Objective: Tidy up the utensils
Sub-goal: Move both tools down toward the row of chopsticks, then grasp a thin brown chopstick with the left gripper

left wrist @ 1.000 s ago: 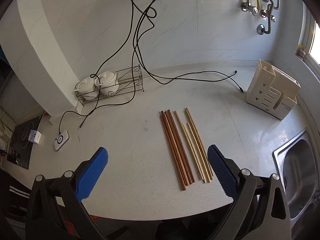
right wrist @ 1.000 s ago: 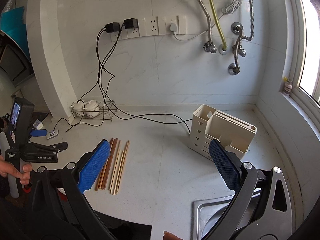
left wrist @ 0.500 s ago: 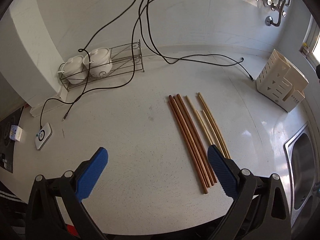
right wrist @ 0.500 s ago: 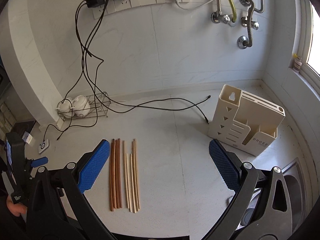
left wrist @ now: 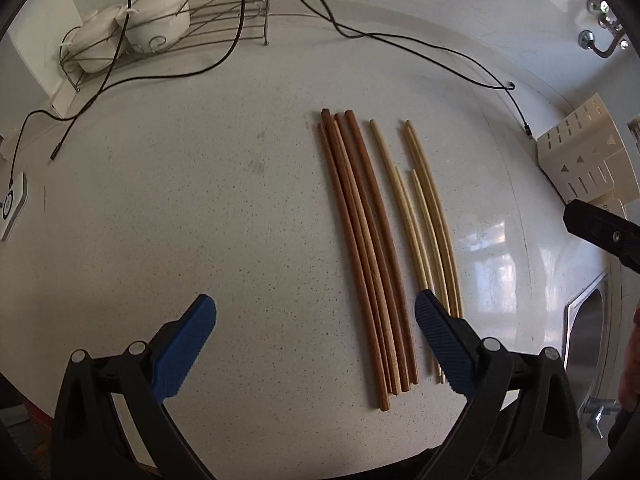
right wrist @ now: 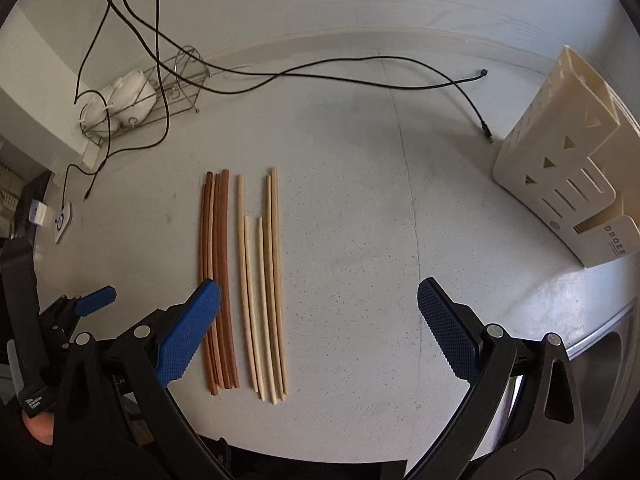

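Observation:
Several dark brown chopsticks (left wrist: 362, 236) (right wrist: 218, 264) lie side by side on the pale speckled counter, with several light bamboo chopsticks (left wrist: 424, 216) (right wrist: 266, 276) just to their right. My left gripper (left wrist: 316, 322) is open above the near ends of the brown bundle, nothing between its blue pads. My right gripper (right wrist: 320, 304) is open too, hovering over the near ends of the light bundle, its left pad over the brown sticks. A cream slotted utensil holder (left wrist: 580, 160) (right wrist: 560, 168) stands at the right.
A wire rack with two white lidded pots (left wrist: 132, 20) (right wrist: 128, 100) sits at the back left. Black cables (left wrist: 400, 40) (right wrist: 320, 80) trail across the counter. A steel sink (left wrist: 588, 340) (right wrist: 600, 332) lies at the right edge, and a small white device (left wrist: 12, 204) at the left.
Both grippers have tilted down and moved in close over the chopsticks, which now fill the middle of each view. Both stay open; the chopsticks have not moved.

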